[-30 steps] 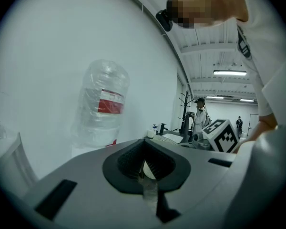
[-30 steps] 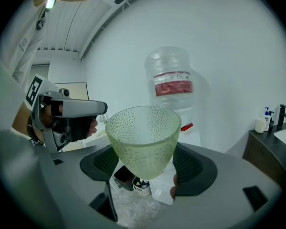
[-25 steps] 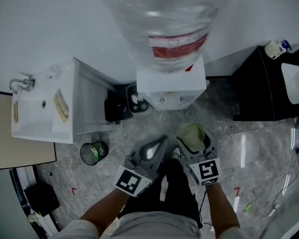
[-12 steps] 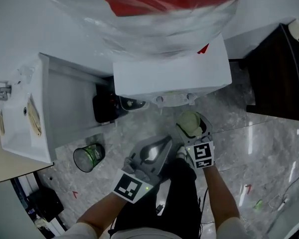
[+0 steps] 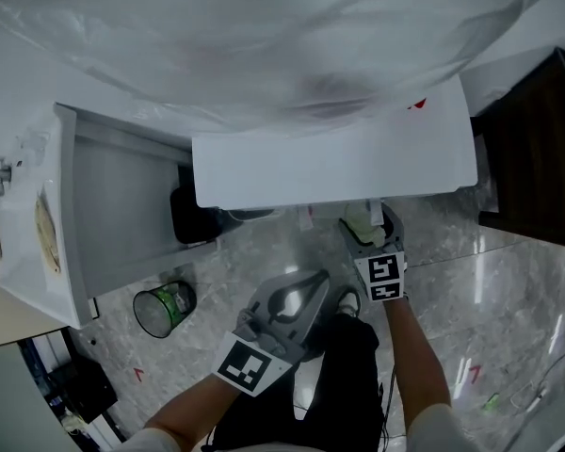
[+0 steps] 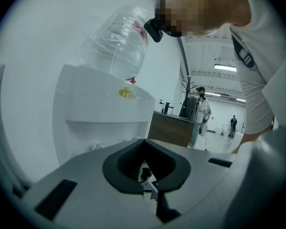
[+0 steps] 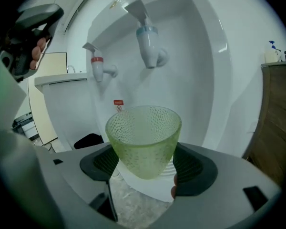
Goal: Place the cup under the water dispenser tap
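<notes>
One green cup [image 7: 144, 142], upright with its mouth up, sits clamped in the right tool [image 7: 145, 168], lower than the blue-collared tap [image 7: 148, 41]; the left tool [image 6: 145, 171] is closed on nothing.

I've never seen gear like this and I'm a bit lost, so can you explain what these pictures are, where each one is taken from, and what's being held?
There is no robot here. A person holds a two-jaw gripper in each hand. One picture comes from a camera on the person's head, looking steeply down. The other two come from cameras riding on the grippers, each looking along its own jaws.

The right gripper is clamped on a green dimpled cup. It holds the cup in front of a white water dispenser, low beneath the blue-collared tap. A red-collared tap sits beside it.

The left gripper is shut and empty, nearer the person's body.

A large water bottle tops the dispenser. A small bin stands on the floor.
</notes>
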{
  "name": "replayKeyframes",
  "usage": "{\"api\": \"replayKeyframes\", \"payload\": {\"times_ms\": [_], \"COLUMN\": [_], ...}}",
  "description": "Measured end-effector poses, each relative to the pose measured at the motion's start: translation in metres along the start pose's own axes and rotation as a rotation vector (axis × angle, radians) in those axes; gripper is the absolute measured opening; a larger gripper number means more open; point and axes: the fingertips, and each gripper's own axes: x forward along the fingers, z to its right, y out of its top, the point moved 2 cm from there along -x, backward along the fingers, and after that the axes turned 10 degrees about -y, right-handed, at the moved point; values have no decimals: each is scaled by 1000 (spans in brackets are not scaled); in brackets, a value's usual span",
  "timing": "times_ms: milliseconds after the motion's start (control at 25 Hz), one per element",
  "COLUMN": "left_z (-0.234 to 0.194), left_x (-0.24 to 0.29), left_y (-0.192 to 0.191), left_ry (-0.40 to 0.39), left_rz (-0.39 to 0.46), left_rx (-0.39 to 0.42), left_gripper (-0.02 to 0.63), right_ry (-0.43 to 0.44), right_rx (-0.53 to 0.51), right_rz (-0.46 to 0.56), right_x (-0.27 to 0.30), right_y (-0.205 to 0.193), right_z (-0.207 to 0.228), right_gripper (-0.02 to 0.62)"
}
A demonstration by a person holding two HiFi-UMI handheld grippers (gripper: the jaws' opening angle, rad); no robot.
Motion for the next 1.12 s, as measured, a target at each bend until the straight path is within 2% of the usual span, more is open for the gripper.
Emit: {"api": "replayKeyframes", "payload": {"times_ms": [200,480,840,1120], "left_z": [-5,-10,2,15], "left_x": [2,-1,-5,-6], "left_y": [-7,-10,0,12], "left_ry": [0,7,-2,-6], "left_rz": [-17,-21,-41,-50], "left_rx": [-11,-27,-42,-50], "left_gripper": [6,6,6,6], "right_ry": [-31,-20,39,-19], "right_rx": [-22,-27,-25,11], "right_rz": [-2,-18,-53,-78], "right_x": [24,29,13,-21], "right_y": [-7,-12,-8,-3], "right_z": [9,9,7,17], "right_gripper": [330,330,365,376]}}
